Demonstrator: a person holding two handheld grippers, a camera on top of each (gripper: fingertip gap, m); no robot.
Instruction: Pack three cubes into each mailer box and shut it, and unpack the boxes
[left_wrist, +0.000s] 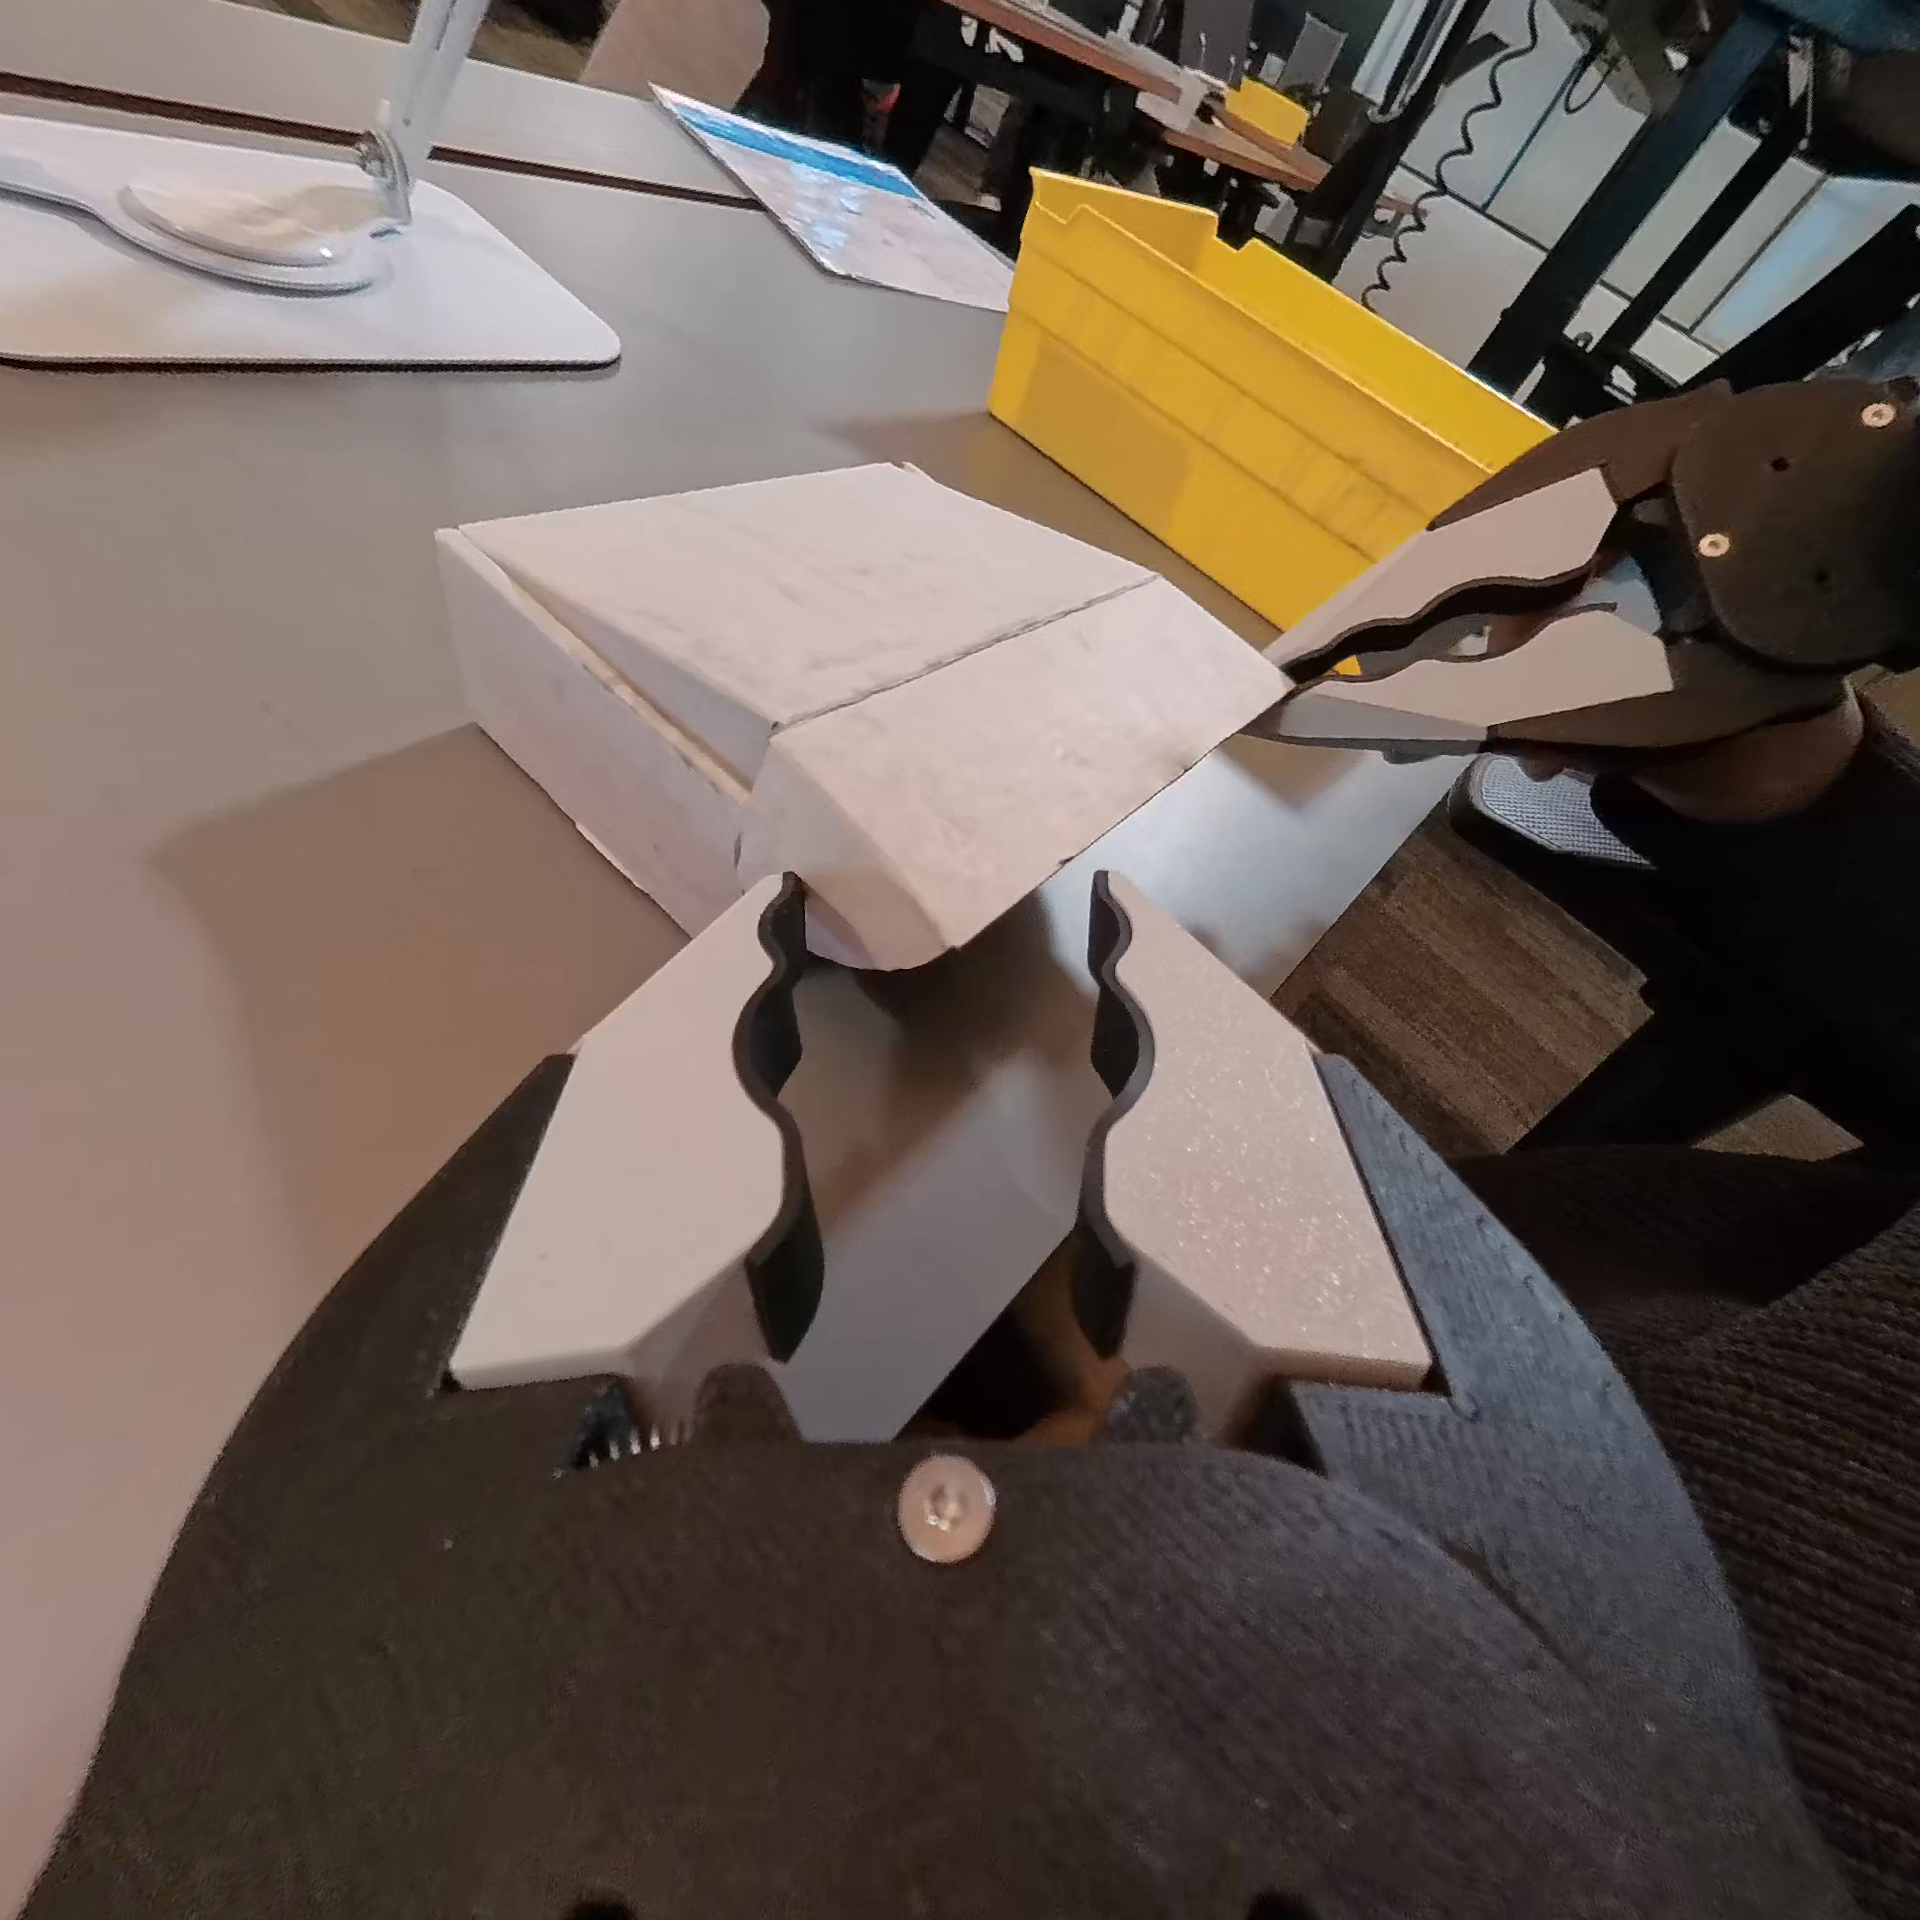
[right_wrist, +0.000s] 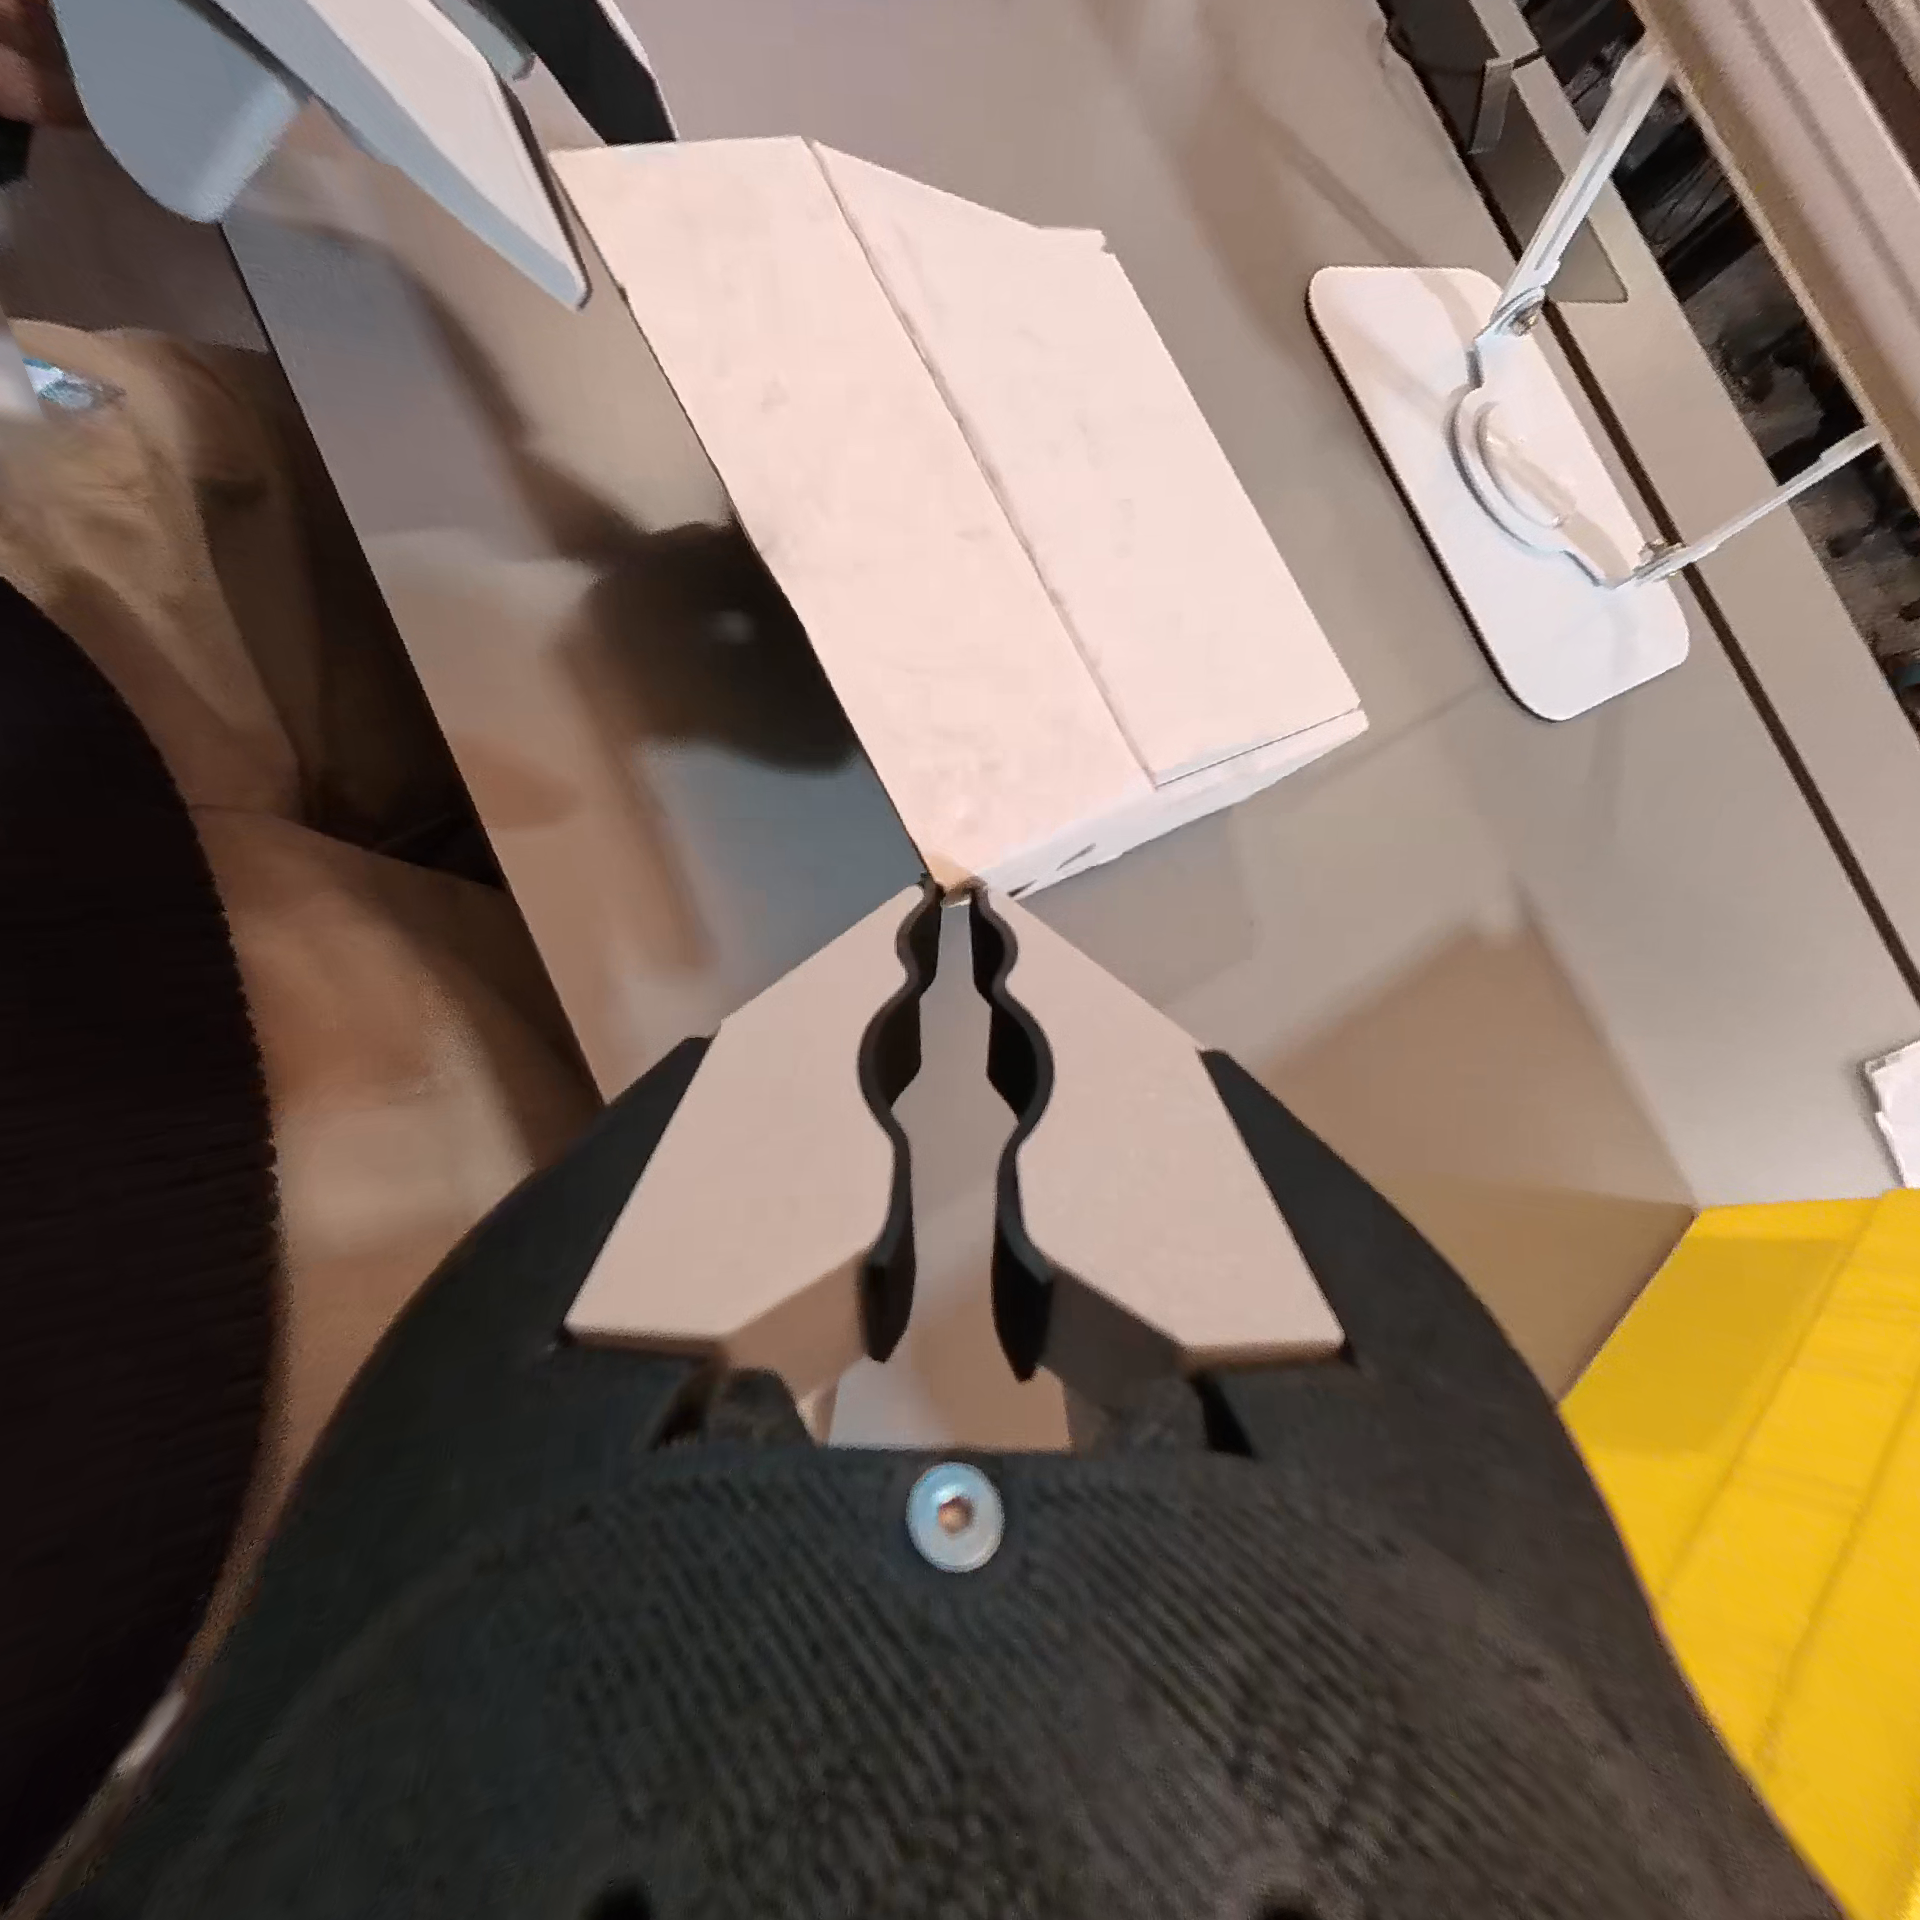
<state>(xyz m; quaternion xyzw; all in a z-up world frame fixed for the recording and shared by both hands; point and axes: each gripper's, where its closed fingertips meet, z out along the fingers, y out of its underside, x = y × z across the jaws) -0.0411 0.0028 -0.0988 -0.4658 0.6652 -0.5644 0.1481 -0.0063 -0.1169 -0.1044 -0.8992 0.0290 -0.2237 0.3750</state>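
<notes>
An office-like lab or workshop: a long grey table (left_wrist: 312, 623), a yellow plastic parts bin (left_wrist: 1226, 384), more workbenches (left_wrist: 1143, 94) behind, a coiled cable (left_wrist: 1455, 135), carpeted floor (left_wrist: 1455, 987).

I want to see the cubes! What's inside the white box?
Nothing inside shows. The white mailer box has its lid down over the top, lifted slightly at the front flap, which the right gripper pinches. Any cubes are hidden.
</notes>
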